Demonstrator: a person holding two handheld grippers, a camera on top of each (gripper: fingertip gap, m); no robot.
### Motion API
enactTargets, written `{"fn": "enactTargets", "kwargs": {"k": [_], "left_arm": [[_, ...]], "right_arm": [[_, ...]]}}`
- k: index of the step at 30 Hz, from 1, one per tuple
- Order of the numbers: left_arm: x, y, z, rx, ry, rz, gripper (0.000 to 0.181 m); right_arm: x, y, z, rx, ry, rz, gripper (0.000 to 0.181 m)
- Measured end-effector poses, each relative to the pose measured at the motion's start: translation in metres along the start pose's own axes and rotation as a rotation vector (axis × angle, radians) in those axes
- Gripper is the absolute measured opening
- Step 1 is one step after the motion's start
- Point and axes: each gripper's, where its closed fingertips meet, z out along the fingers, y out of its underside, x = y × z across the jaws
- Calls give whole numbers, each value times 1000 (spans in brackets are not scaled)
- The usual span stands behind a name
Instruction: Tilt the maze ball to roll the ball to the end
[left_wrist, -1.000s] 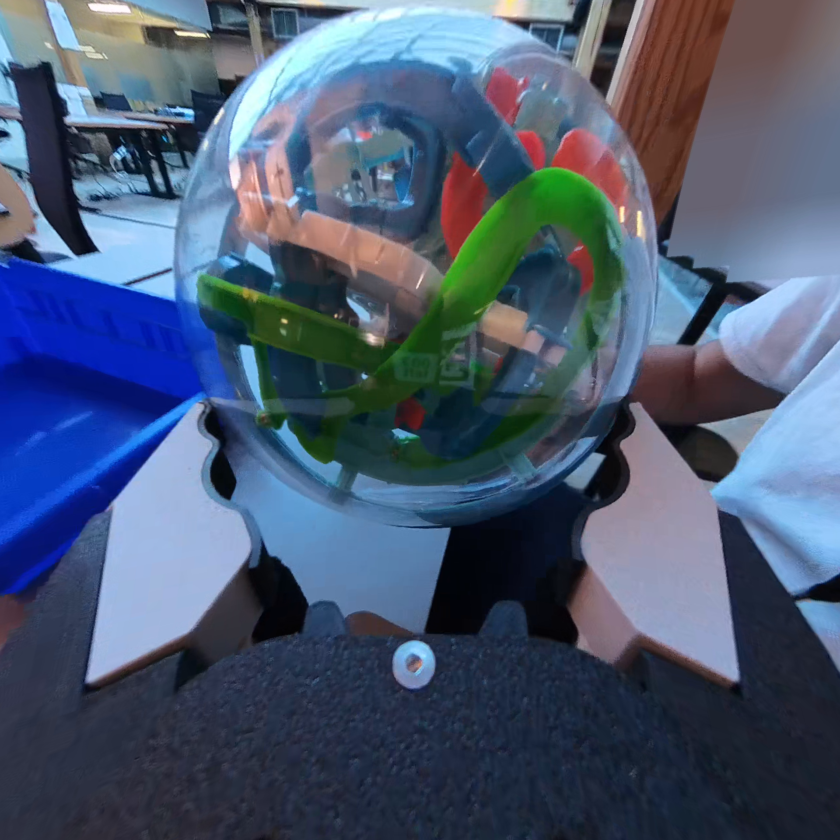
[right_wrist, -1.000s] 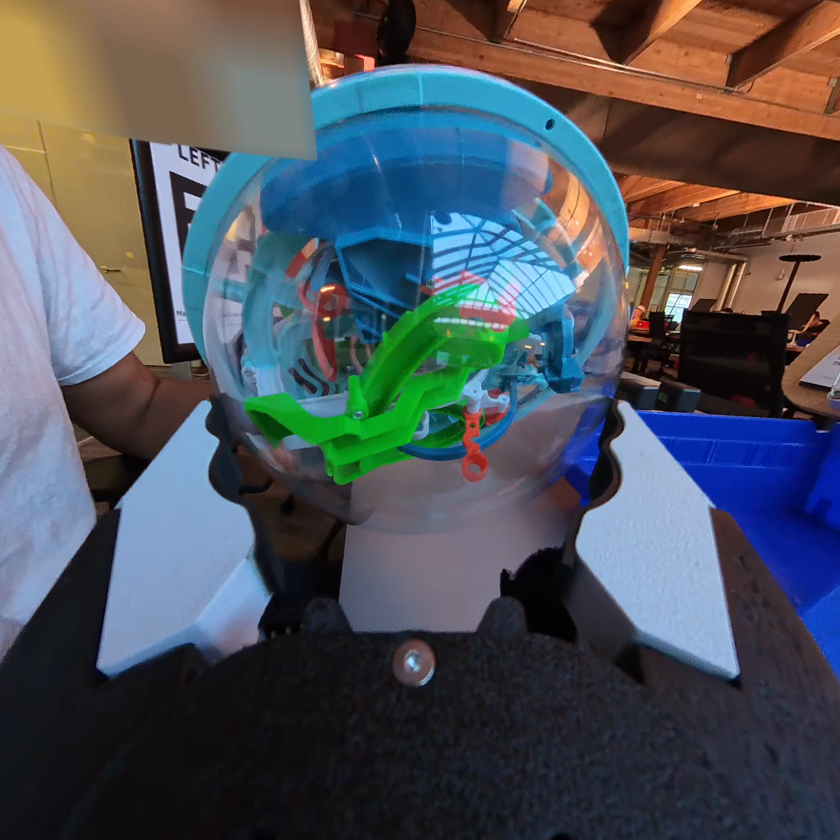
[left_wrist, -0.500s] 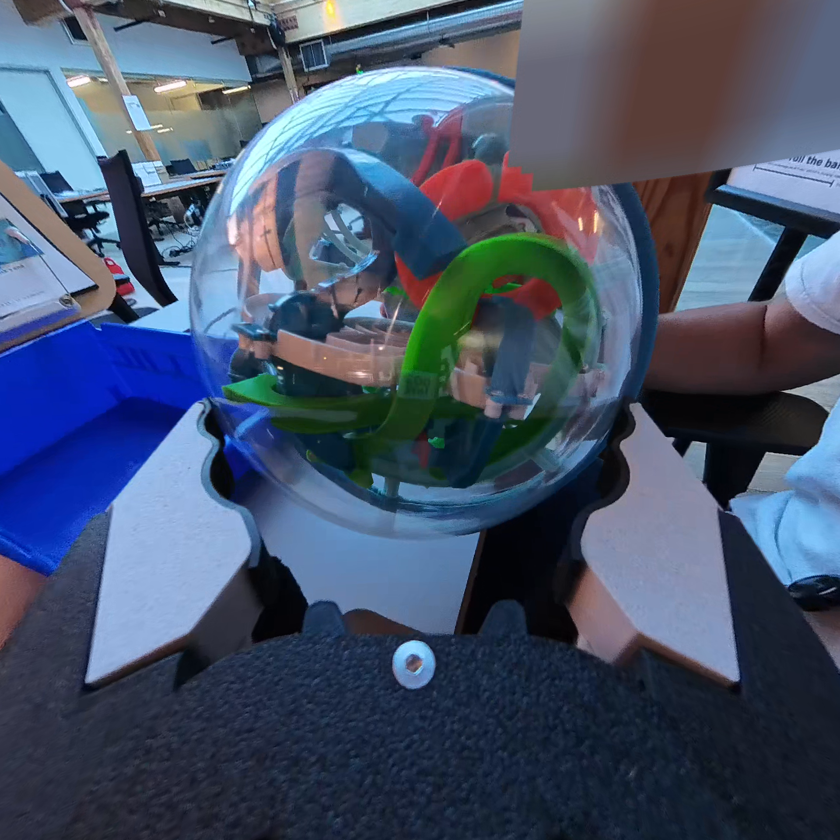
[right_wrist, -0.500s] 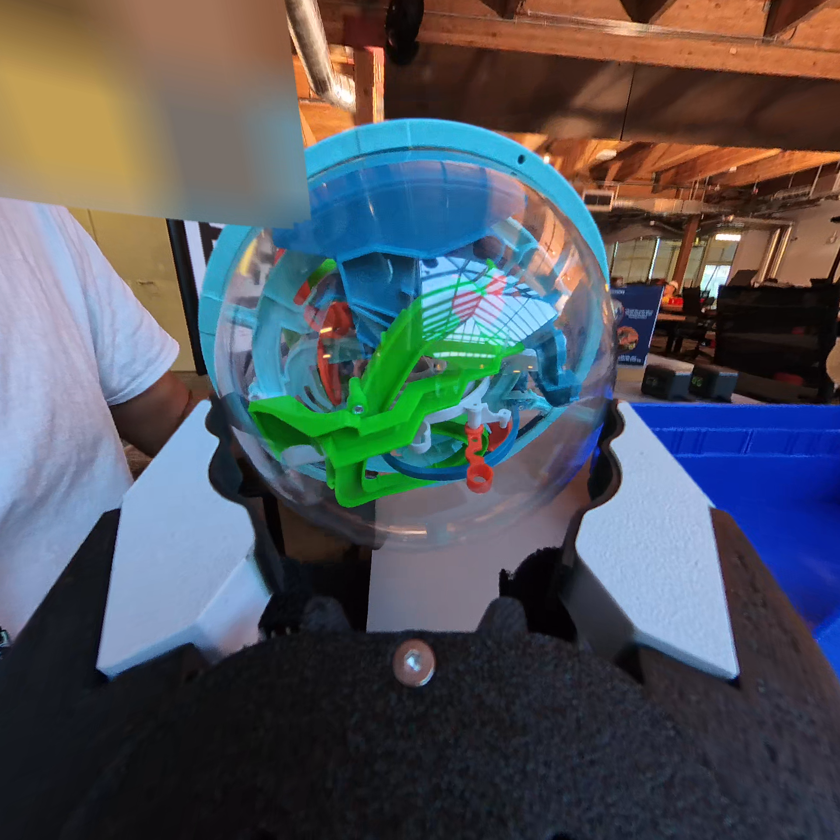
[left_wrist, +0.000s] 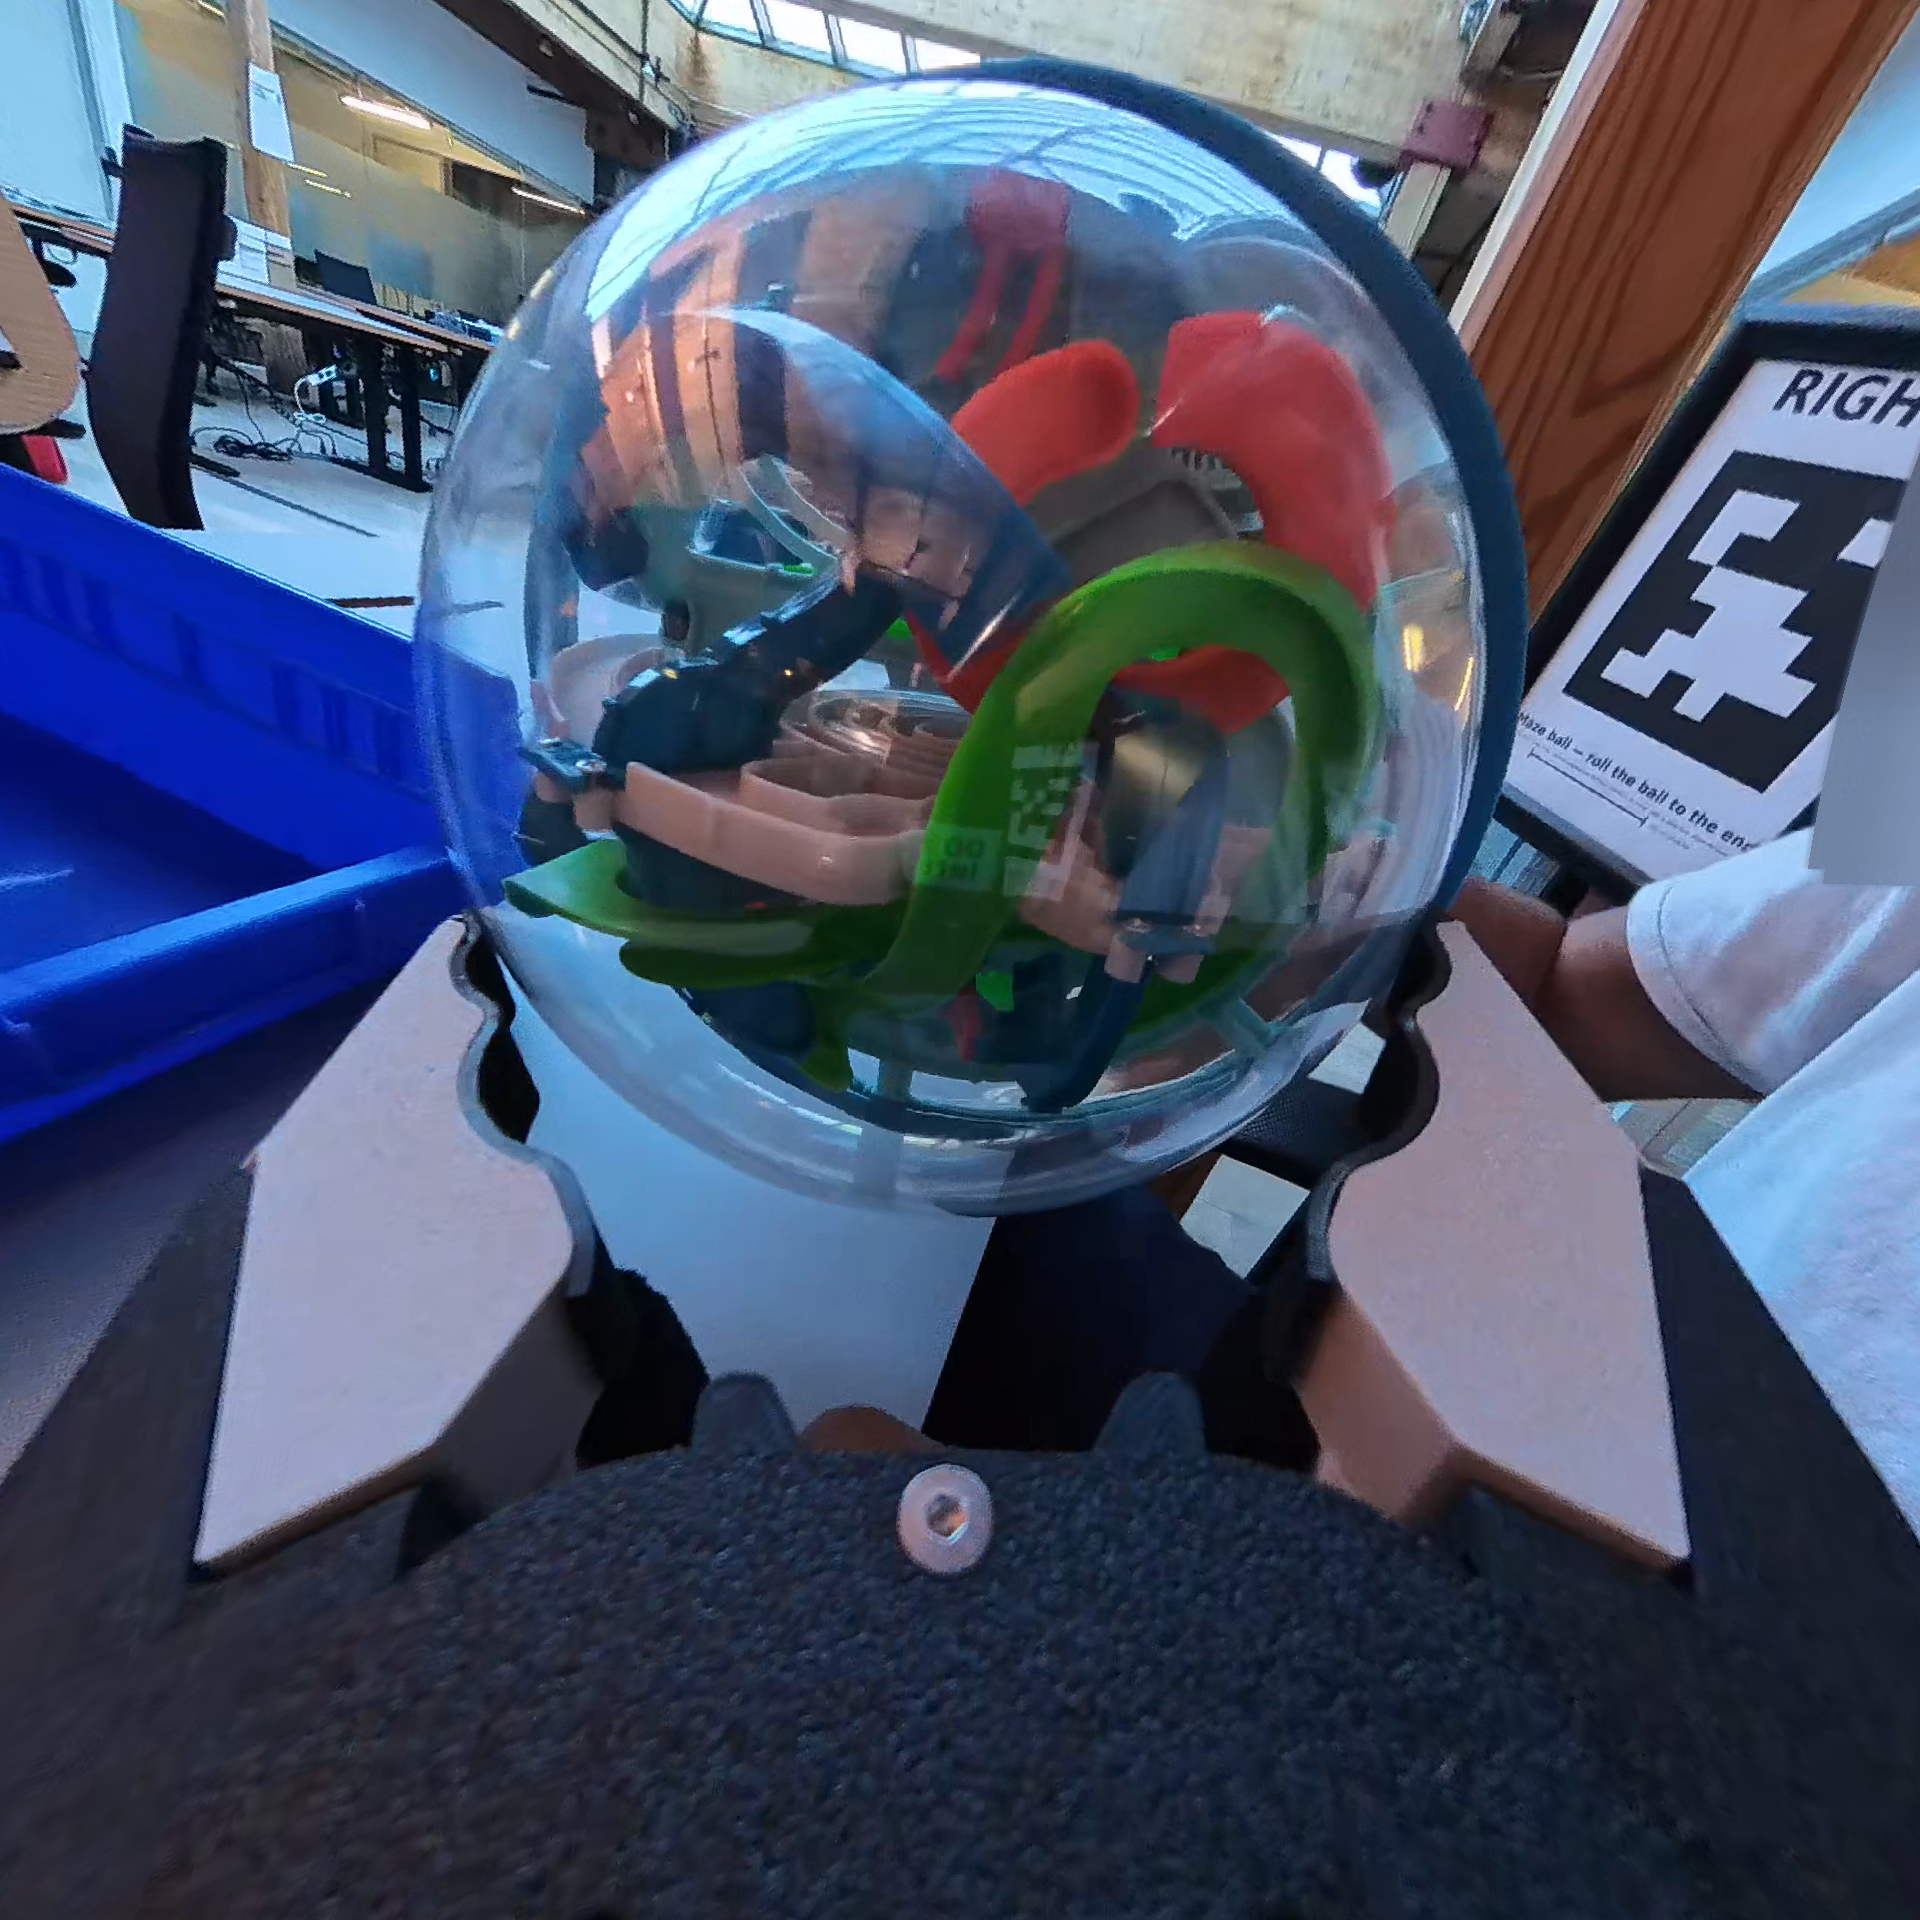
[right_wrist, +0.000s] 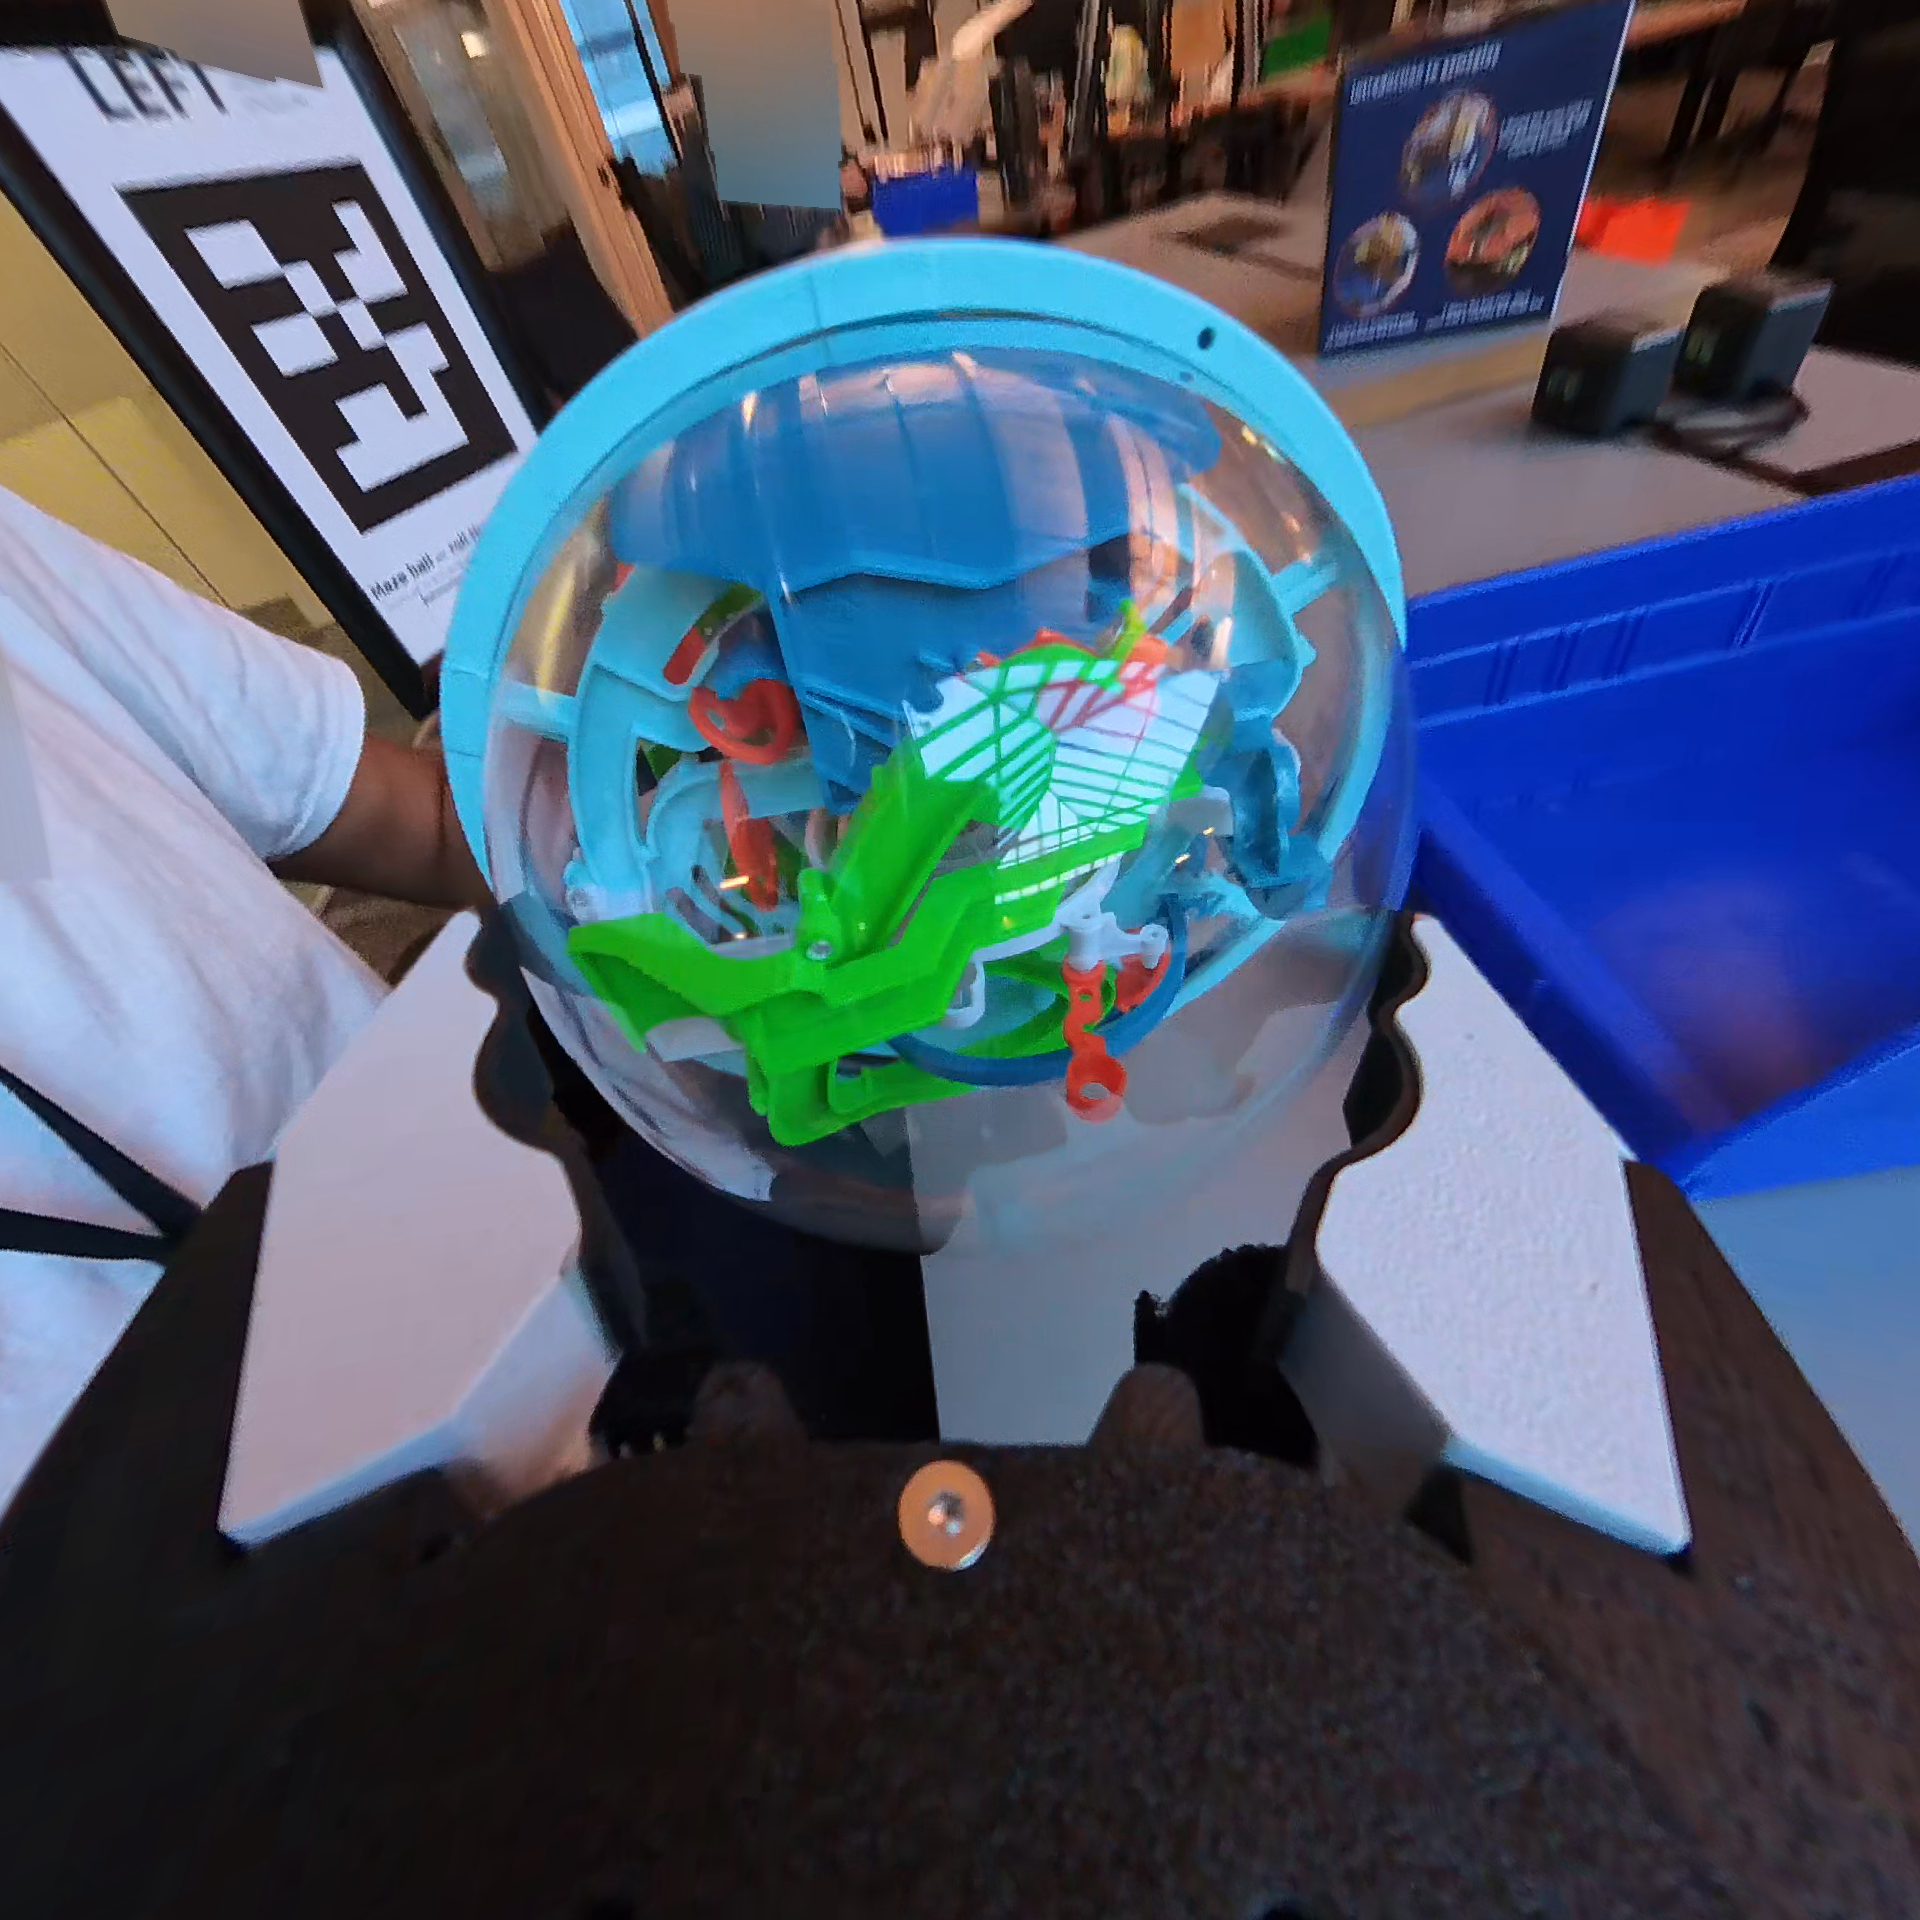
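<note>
The maze ball (left_wrist: 956, 644) is a clear sphere with green, red, blue and tan tracks inside and a blue rim. It is held in the air between both grippers. My left gripper (left_wrist: 945, 966) clasps its lower half, with both tan fingers (left_wrist: 416, 1195) against the shell. In the right wrist view the maze ball (right_wrist: 925, 727) shows its light-blue rim on top. My right gripper (right_wrist: 940, 966) clasps it the same way with white fingers (right_wrist: 416, 1195). I cannot make out the small ball inside.
A blue bin (left_wrist: 208, 779) stands close beside the ball, at the right in the right wrist view (right_wrist: 1662, 831). Framed marker signs stand behind (left_wrist: 1714, 623) (right_wrist: 312, 312). A person's arm and white shirt (left_wrist: 1714, 987) (right_wrist: 156, 831) are nearby.
The maze ball has been turned in both grippers. The right wrist view swung down from the ceiling beams to the room; the left wrist view swung up and towards the sign. Both grips held.
</note>
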Motion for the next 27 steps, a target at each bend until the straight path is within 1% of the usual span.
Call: {"fn": "enactTargets", "kwargs": {"k": [2, 3, 7, 10, 15, 19, 23, 27], "left_arm": [[-1, -2, -2, 15, 5, -11, 159], [-1, -2, -2, 27, 9, -23, 159], [-1, 1, -3, 49, 39, -70, 159], [1, 2, -2, 64, 54, -93, 158], [-1, -3, -6, 74, 44, -84, 158], [-3, -3, -6, 73, 45, -91, 158], [-1, 2, -5, 47, 61, -74, 158], [2, 3, -2, 44, 75, -108, 158]], "right_arm": [[0, -1, 2, -63, 5, 5, 154], [0, -5, 3, -67, 8, 2, 154], [-1, -25, 8, -27, 26, -43, 155], [-3, -34, 11, -36, 29, -65, 155], [-2, -36, 15, -67, 22, -69, 155], [-1, -40, 17, -45, 18, -75, 155], [-4, -47, 19, -27, 20, -128, 155], [-6, -54, 20, -26, 14, -127, 155]]}}
